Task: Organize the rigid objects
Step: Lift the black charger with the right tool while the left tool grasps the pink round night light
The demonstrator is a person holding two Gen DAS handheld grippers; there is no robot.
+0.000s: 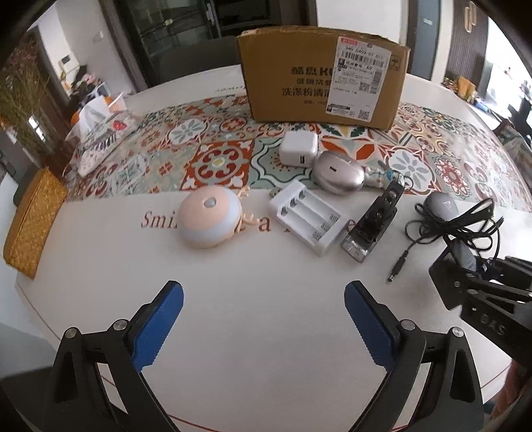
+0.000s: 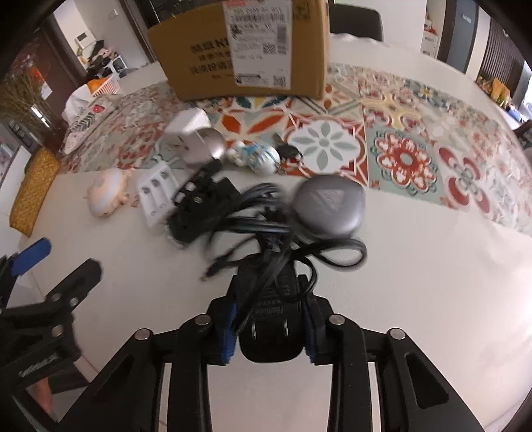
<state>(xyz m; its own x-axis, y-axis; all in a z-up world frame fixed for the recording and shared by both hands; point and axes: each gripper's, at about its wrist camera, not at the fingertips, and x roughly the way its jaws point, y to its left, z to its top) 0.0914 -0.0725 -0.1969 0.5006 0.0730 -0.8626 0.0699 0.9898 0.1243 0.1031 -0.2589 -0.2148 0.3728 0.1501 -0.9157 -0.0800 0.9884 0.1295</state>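
Squarely between right fingers (image 2: 312,319): power adapter (image 2: 271,327).

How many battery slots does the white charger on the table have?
4. The charger lies between the pink round toy and the black clip; its slots run side by side across its length, all without batteries.

Round white desk (image 1: 266,332), glossy, with a patterned tile-print runner (image 1: 216,156) across its far half. Far side: dark chair back (image 1: 196,56) behind the desk, dark glass-fronted cabinet (image 1: 166,26) against a white wall (image 1: 359,16). Far left: dried plant stems (image 1: 20,96), cluttered shelf area. Far right: dark slatted panel (image 1: 465,50) and a bright window (image 1: 505,79) giving daylight.
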